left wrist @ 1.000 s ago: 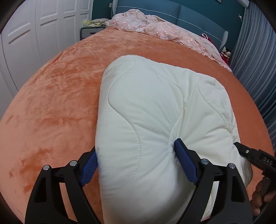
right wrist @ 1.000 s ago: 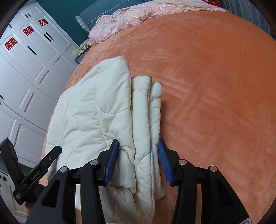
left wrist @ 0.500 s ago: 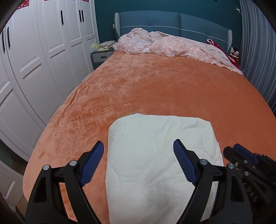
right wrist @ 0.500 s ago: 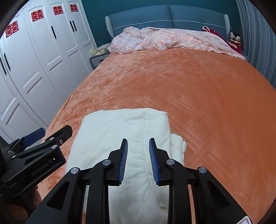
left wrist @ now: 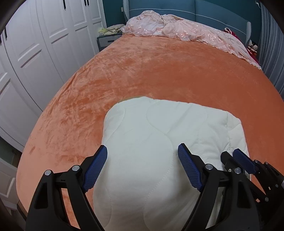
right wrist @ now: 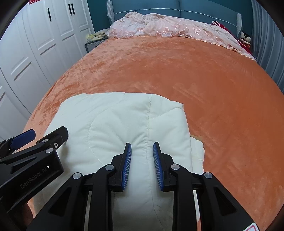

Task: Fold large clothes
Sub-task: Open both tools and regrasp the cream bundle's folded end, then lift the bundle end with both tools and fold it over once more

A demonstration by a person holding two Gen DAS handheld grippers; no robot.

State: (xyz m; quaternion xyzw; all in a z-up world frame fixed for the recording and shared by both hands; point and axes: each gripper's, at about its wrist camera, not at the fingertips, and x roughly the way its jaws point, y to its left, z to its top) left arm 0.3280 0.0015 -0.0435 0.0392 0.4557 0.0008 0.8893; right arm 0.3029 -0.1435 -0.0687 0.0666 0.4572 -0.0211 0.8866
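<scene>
A cream-white quilted garment (left wrist: 159, 142), folded into a thick rectangular bundle, lay on the near end of a bed covered by an orange plush blanket (left wrist: 159, 71). In the left wrist view the left tongs (left wrist: 142, 163) stood wide open, their blue ribbed pads on either side of the bundle's rounded near part; whether the pads touched the fabric could not be told. In the right wrist view the right tongs (right wrist: 142, 165) were narrowly parted, with a ridge of the cream fabric lying in the gap between the blue pads; whether they pinched it could not be told. A long stitched seam ran away from those tongs across the top layer, and thinner folded layers showed at the bundle's right edge (right wrist: 197, 151).

Each pair of tongs showed in the other's camera: the right tongs (left wrist: 243, 161) at the lower right of the left view, the left tongs (right wrist: 42, 138) at the lower left of the right view, just beside the bundle's left edge.

At the far end of the bed a crumpled pink embroidered coverlet (right wrist: 168, 26) lay against a teal upholstered headboard (right wrist: 177, 8). White panelled wardrobe doors (left wrist: 44, 44) lined the left side of the room, and grey curtains (right wrist: 266, 35) hung on the right.
</scene>
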